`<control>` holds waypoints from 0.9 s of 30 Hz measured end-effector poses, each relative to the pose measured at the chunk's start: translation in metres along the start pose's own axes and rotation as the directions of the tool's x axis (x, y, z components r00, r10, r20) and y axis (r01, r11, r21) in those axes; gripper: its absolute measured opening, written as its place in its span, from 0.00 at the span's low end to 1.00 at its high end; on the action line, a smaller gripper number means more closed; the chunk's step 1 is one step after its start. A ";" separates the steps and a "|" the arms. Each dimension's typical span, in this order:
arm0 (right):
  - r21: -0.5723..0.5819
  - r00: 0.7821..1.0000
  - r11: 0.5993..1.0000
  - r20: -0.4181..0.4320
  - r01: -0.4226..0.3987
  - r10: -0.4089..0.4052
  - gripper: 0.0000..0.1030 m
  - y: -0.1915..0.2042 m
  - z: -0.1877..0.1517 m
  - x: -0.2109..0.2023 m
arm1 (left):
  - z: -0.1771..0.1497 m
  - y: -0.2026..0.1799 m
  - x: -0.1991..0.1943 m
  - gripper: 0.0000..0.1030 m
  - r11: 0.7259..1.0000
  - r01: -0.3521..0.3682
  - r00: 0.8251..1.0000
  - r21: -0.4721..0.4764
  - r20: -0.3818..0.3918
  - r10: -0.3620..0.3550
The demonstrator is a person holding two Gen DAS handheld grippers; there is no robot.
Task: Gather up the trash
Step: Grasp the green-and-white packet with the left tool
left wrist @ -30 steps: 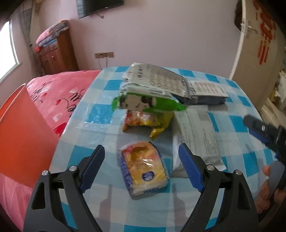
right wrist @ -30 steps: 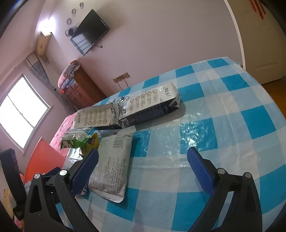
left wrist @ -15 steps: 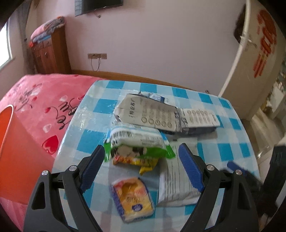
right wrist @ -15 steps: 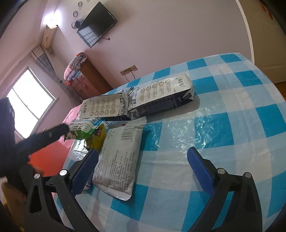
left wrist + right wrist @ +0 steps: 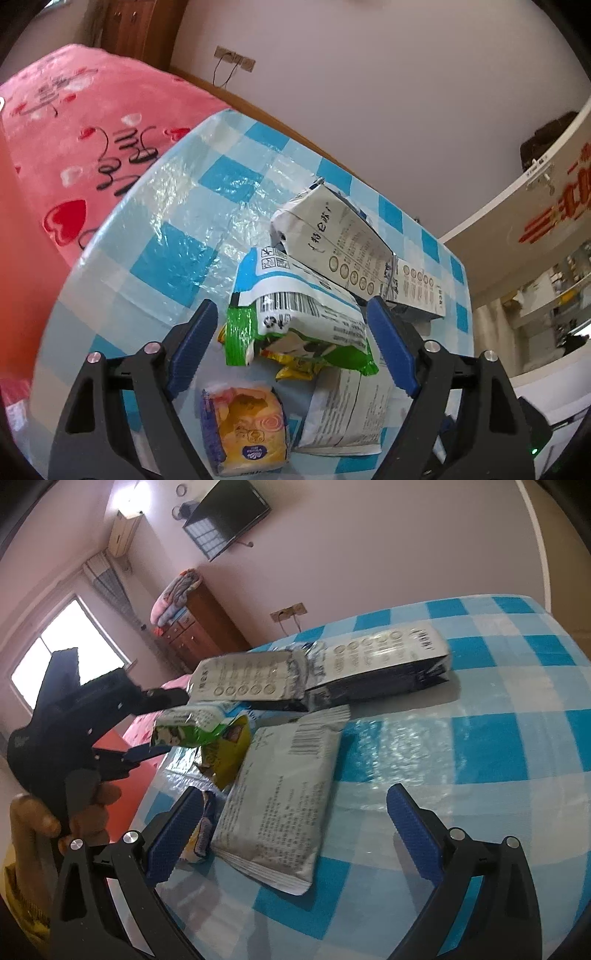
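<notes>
The left gripper is sitting with its blue pads spread around the green-and-white crinkly snack bag. Its jaws have just been closing a bit, with the bag between them, but there's a gap on both sides and nothing's pinched yet. That bag is lying on top of a yellow foil wrapper, in a tight pile near the left edge of the blue-and-white checked plastic tablecloth. Two long grey-white foil pouches are lying end to end behind it, and a flat grey printed packet is in front, just beside a small yellow-orange wrapped snack. The right gripper is hanging wide open over that flat packet, touching nothing. The right half of the cloth is totally bare, loads of room there. A pink heart-print bedspread is sitting just past the left edge.
</notes>
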State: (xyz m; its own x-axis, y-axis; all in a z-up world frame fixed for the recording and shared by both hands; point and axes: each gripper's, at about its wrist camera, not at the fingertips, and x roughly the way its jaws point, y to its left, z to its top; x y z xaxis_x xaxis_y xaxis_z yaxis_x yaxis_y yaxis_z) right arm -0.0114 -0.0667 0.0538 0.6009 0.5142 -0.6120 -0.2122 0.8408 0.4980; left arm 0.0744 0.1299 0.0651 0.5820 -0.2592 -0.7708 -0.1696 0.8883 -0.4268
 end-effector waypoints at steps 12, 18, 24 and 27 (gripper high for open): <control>-0.021 0.999 1.000 -0.034 0.005 -0.005 0.95 0.006 -0.003 0.013 | 0.008 0.005 0.016 0.54 0.998 0.042 0.998 -0.052 -0.046 -0.045; -0.022 0.999 1.000 -0.035 0.003 -0.004 0.95 0.005 -0.003 0.014 | 0.003 0.002 0.009 0.43 0.999 0.037 0.999 -0.029 -0.014 -0.038; -0.010 0.999 1.000 -0.030 0.012 -0.013 0.95 0.001 -0.003 0.011 | -0.012 0.001 -0.004 0.41 0.998 0.055 0.998 -0.004 -0.022 -0.055; 0.002 0.999 1.000 -0.025 0.021 -0.021 0.95 -0.003 -0.003 0.010 | -0.024 -0.001 -0.012 0.39 0.998 0.065 0.997 0.025 -0.038 -0.064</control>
State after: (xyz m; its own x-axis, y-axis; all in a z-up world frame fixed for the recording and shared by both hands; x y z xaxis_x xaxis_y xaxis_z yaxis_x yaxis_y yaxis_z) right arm -0.0068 -0.0639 0.0448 0.5859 0.5002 -0.6376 -0.1978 0.8513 0.4860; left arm 0.0488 0.1228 0.0641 0.5610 -0.3302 -0.7591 -0.1114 0.8786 -0.4645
